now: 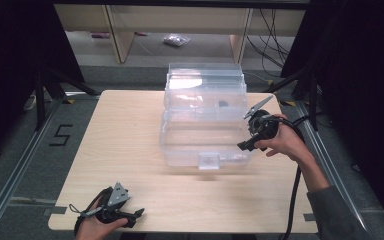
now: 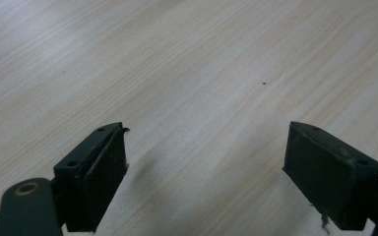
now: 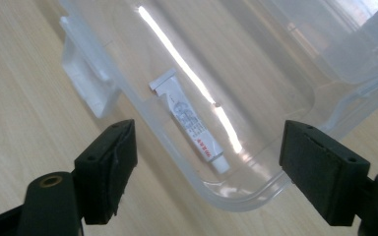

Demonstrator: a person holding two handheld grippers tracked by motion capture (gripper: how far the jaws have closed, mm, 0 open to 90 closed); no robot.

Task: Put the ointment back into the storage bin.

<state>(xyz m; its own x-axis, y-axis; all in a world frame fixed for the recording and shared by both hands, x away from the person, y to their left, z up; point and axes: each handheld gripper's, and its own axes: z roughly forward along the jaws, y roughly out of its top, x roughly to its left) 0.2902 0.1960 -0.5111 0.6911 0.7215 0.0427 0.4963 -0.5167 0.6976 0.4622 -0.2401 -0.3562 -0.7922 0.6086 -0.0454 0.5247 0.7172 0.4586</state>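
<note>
Tube point(image 3: 193, 123) inside clear box point(image 3: 285, 64), between right gripper's point(image 3: 206, 172) jaws

Left gripper point(image 1: 139, 214): black body, grey three-cornered plate on top, black cable looped behind. Pads point(image 2: 106, 169) are flat and black, screw holes noted — a brass-coloured rivet at the arm. Right gripper point(image 1: 242, 146): same make, thick black cable trailing. A grey sleeve point(image 1: 336, 212) is worn.

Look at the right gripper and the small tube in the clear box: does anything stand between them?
Yes. The tube lies inside the clear box, and the right gripper, jaws open, is outside its near corner, so the box's transparent wall and rim stand between them. From above, the box is open.
</note>
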